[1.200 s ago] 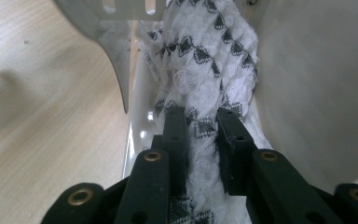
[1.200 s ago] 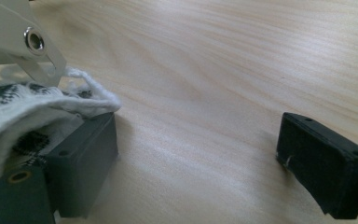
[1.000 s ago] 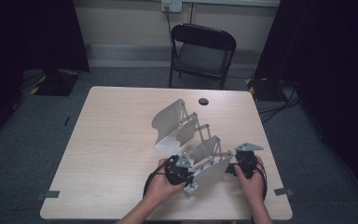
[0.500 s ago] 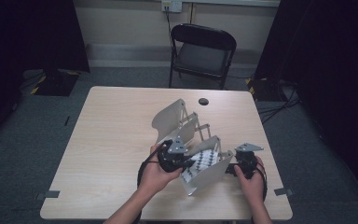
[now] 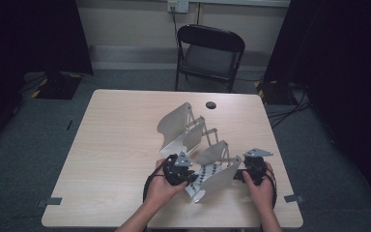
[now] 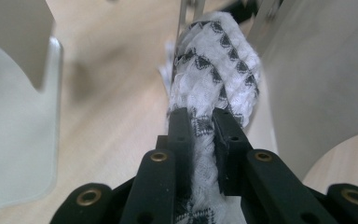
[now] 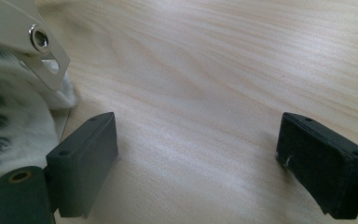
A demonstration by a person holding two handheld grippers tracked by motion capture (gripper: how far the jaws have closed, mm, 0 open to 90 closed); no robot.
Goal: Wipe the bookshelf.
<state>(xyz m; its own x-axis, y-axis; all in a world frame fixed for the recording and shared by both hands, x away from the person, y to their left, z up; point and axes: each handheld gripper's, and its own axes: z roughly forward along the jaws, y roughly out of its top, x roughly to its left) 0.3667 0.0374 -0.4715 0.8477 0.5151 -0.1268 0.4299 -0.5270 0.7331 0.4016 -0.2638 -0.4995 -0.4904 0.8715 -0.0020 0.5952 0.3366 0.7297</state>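
Observation:
A white cloth with a black diamond pattern (image 5: 204, 175) lies bunched between the hinged white panels of a folding board (image 5: 183, 126) on the wooden table (image 5: 116, 145). My left gripper (image 5: 191, 177) is shut on that cloth; in the left gripper view the cloth (image 6: 216, 56) rises as a thick roll from the pinching jaws of the left gripper (image 6: 203, 122). My right gripper (image 5: 240, 175) rests at the board's near right end, open, with bare wood between the jaws of the right gripper (image 7: 200, 151). Cloth (image 7: 7, 123) and a metal hinge link (image 7: 44, 51) sit beside its left jaw.
A folding chair (image 5: 207, 53) stands beyond the table's far edge. A small dark round object (image 5: 211, 105) lies near the far edge of the table. The board's near panel (image 5: 218, 178) stands tilted between my two hands. Pale panels (image 6: 317, 79) flank the held cloth.
My left hand moved away from me with the cloth, then came back nearer. The right hand stayed where it was.

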